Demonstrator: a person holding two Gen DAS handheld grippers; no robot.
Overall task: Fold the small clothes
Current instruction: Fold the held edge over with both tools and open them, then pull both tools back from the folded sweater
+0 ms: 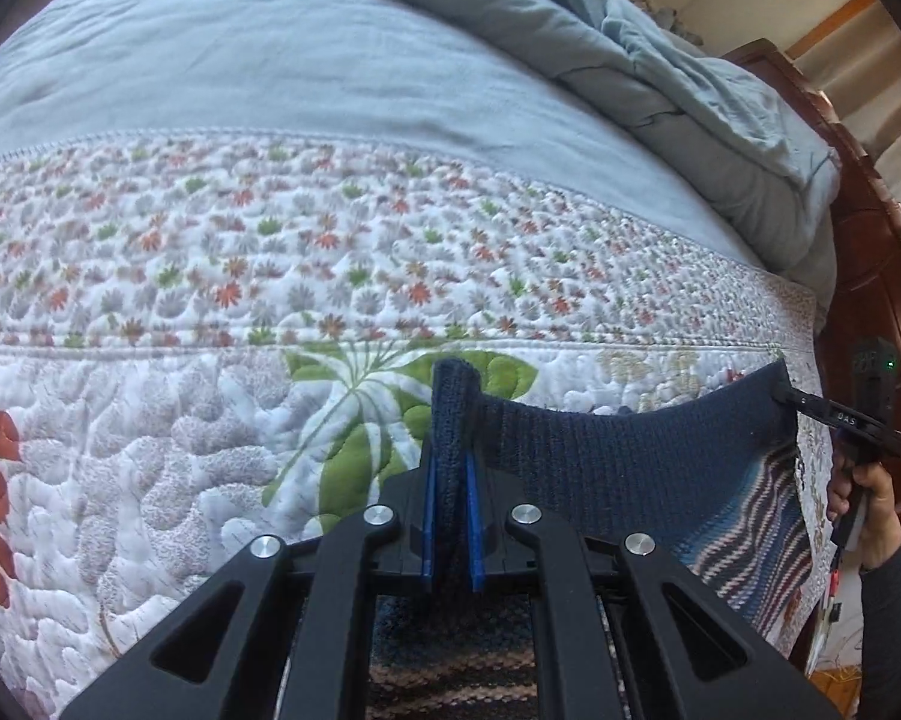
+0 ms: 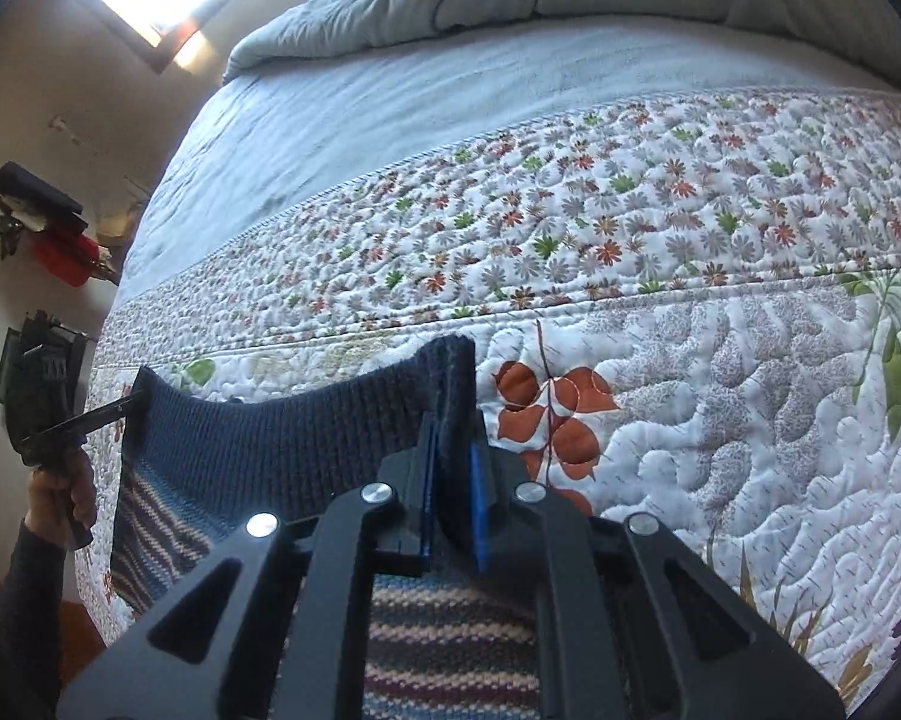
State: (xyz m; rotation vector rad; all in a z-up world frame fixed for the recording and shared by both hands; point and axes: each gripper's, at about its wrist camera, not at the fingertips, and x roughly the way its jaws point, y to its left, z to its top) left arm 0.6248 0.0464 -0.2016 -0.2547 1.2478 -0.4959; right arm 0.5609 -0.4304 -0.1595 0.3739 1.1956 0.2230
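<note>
A small knitted garment (image 1: 618,456) with a dark blue ribbed band and a striped body hangs stretched between my two grippers above the bed. My left gripper (image 1: 450,420) is shut on one corner of the band. My right gripper (image 2: 453,414) is shut on the other corner; the garment (image 2: 282,438) stretches away to its left. In the left wrist view the right gripper (image 1: 792,393) pinches the far corner. In the right wrist view the left gripper (image 2: 132,405) pinches the far corner. The striped lower part hangs down below the band.
A quilted floral bedspread (image 1: 210,408) covers the bed, with a grey-blue blanket (image 1: 270,60) and a bunched duvet (image 1: 660,60) beyond. A dark wooden headboard (image 1: 870,276) stands at the right. In the right wrist view a wall shelf with a red item (image 2: 60,258) hangs at the left.
</note>
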